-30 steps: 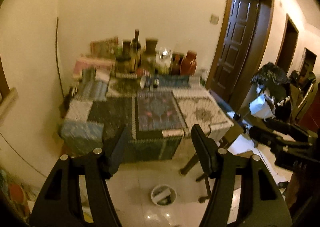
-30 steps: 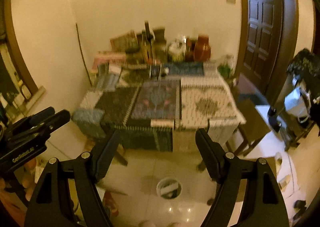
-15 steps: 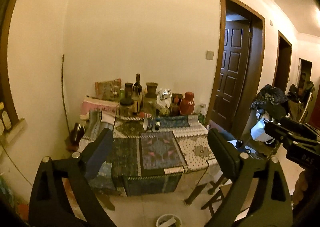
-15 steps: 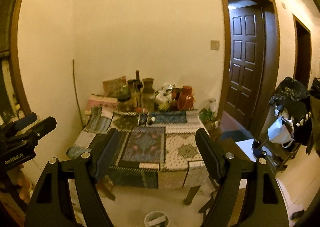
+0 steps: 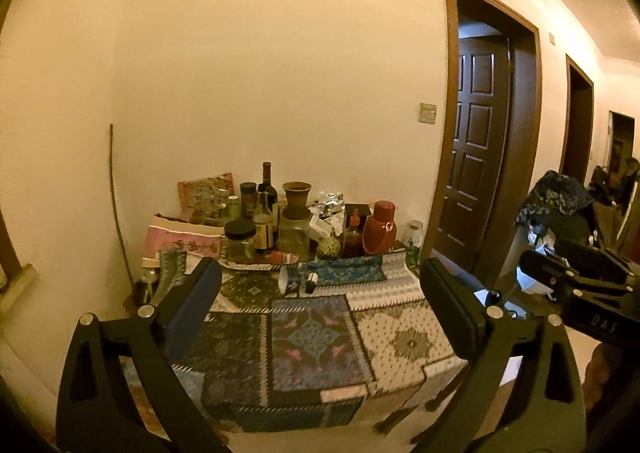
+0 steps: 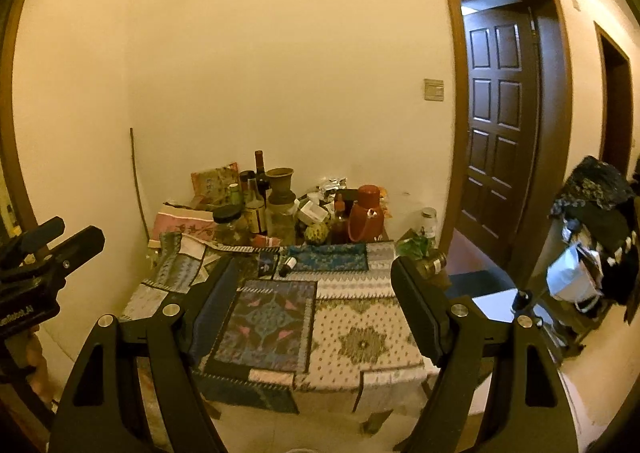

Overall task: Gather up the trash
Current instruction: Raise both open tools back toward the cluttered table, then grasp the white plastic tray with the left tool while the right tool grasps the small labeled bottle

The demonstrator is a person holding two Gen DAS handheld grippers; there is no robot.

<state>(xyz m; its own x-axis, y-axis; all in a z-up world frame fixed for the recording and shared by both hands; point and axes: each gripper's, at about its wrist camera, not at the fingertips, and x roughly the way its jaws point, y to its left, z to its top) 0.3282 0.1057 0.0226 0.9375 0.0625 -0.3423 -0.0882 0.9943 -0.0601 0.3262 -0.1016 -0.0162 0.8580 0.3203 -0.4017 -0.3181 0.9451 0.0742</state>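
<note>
A table with a patchwork cloth (image 5: 404, 341) stands against the wall ahead of both grippers. On it lie a small tipped cup (image 5: 290, 280) and a little dark bottle (image 5: 311, 277); the bottle also shows in the right wrist view (image 6: 289, 265). My left gripper (image 5: 319, 265) hovers short of the table's front edge, its jaws opening wide with nothing between them. My right gripper (image 6: 314, 263) is open and empty, also held back from the table. Each gripper shows at the edge of the other's view.
Bottles, jars, a clay vase (image 5: 296, 199) and a red flask (image 5: 379, 228) crowd the table's back edge. A dark door (image 6: 500, 141) stands ajar at right. A rack piled with clothes and bags (image 6: 592, 237) stands far right. A stool (image 6: 492, 303) sits beside the table.
Both grippers have risen and tipped upward, so the white bin on the floor has dropped out of view. The left jaws have spread wider. The right jaws have kept their width.
</note>
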